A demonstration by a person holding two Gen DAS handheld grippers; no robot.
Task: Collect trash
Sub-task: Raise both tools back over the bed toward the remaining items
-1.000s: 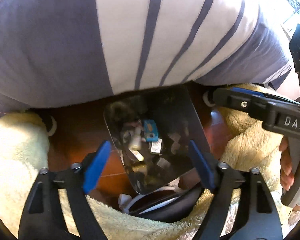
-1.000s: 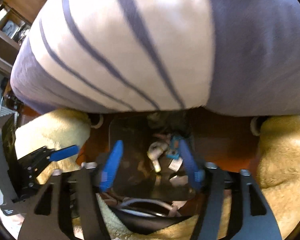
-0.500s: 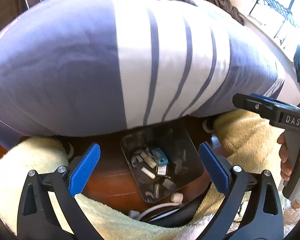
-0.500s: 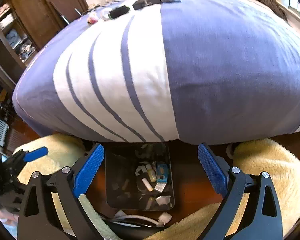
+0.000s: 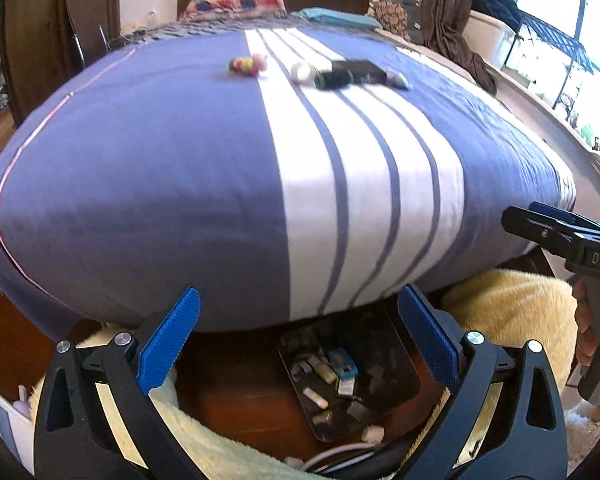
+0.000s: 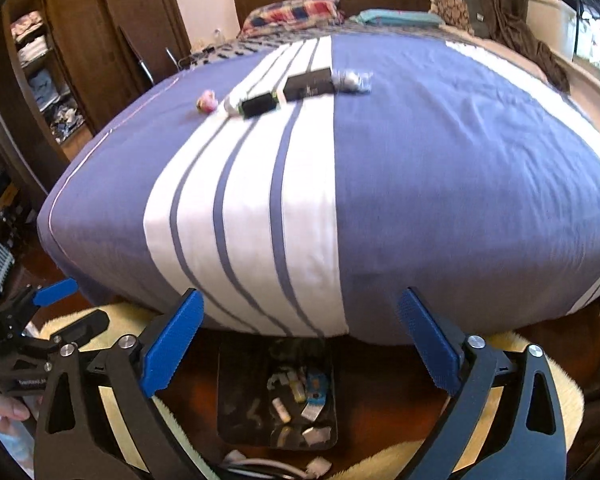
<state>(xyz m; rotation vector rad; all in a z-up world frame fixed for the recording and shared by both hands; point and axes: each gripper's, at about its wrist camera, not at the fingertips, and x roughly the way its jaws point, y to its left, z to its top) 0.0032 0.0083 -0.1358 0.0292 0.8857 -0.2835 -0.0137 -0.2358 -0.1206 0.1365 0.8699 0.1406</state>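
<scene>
bright window [image 5: 548, 8] glare at right, motion blur, heavy fisheye bulge, dim floor

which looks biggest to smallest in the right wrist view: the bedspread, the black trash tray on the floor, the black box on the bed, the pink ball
1. bedspread, fills most of the view
2. black trash tray
3. black box
4. pink ball

The tray lies much nearer the camera than the box, so its lead may partly be nearness.

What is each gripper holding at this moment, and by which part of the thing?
Nothing is held. The left gripper and the right gripper have just been opening; both jaws stand wide with nothing between them, above the black tray of trash on the floor.
</scene>
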